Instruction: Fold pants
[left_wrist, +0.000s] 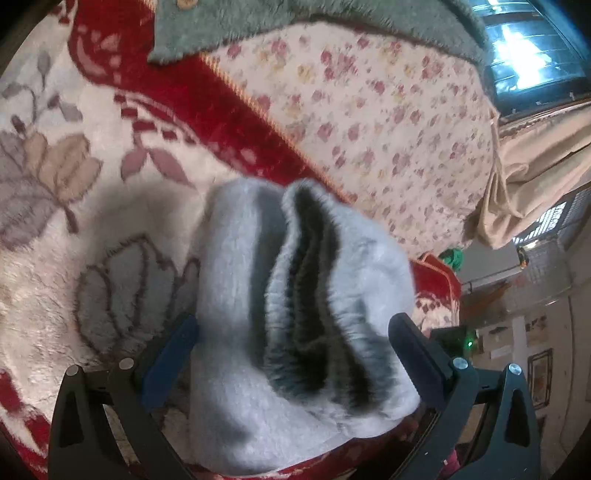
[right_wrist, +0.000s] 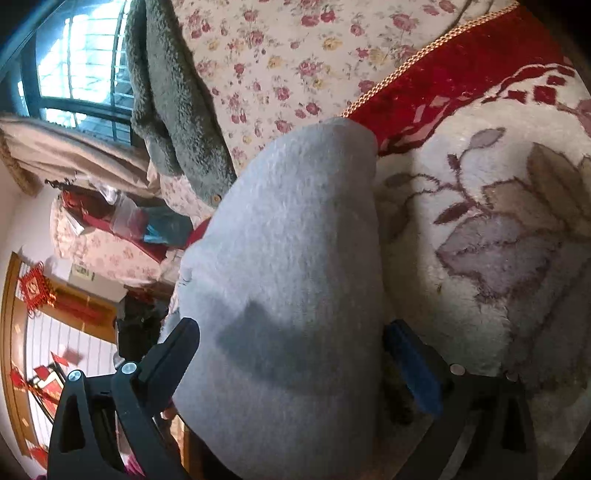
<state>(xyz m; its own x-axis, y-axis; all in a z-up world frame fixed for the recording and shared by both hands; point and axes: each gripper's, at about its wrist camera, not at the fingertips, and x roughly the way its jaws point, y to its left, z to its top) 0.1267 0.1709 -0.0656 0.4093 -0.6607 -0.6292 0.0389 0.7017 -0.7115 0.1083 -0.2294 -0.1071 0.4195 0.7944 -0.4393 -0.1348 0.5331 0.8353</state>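
The pants (left_wrist: 295, 314) are light grey and fleecy, folded into a thick bundle with dark inner folds showing. In the left wrist view the bundle fills the space between the fingers of my left gripper (left_wrist: 295, 354), whose jaws stand wide around it. In the right wrist view the same grey pants (right_wrist: 291, 295) run between the fingers of my right gripper (right_wrist: 291, 354), also spread wide around the cloth. Both grippers hold the bundle over a red and cream floral blanket (left_wrist: 74, 221). Whether the pads press the cloth is hidden by the fleece.
A pink floral bedsheet (left_wrist: 369, 110) lies beyond the blanket's gold-trimmed edge (right_wrist: 406, 62). A grey-green fleece garment (left_wrist: 258, 26) lies on it, also in the right wrist view (right_wrist: 177, 110). A window (right_wrist: 74, 62), beige curtain (left_wrist: 535, 166) and cluttered room edge lie beyond.
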